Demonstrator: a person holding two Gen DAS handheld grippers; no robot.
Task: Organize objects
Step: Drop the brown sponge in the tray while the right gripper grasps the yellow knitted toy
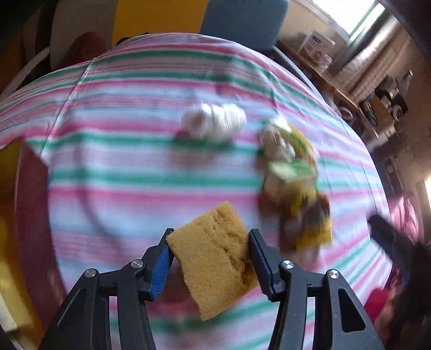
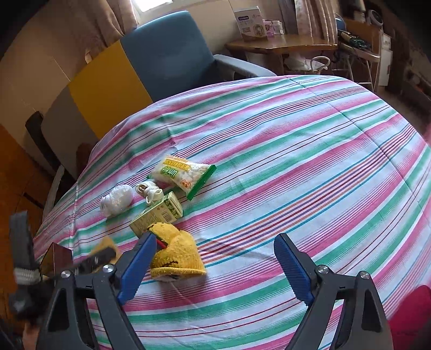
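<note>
Left wrist view: our left claw (image 1: 210, 262) is clamped on the yellow sponge (image 1: 215, 258) above the striped desk (image 1: 121, 188), gripping its side edges; we judge it light, soft and squashy. Our right claw (image 2: 215, 263) stands apart, the yellow glove (image 2: 175, 258) at nine o'clock.

Both views are lit by daylight. In the left wrist view a window (image 1: 347, 13) at the upper right is blown out to white, and warm glare is cast on the wall beside it. Heavy motion blur is seen there: the striped tablecloth (image 1: 134, 161) and the items on it are smeared, while the sponge (image 1: 215, 255) and the left gripper (image 1: 210, 258) are rendered sharp. The right wrist view is crisp, except for a blurred patch at its lower left. Strong fisheye bulging is shown, and the corners are darkened. Only soft, faint shadows are cast on the cloth.
</note>
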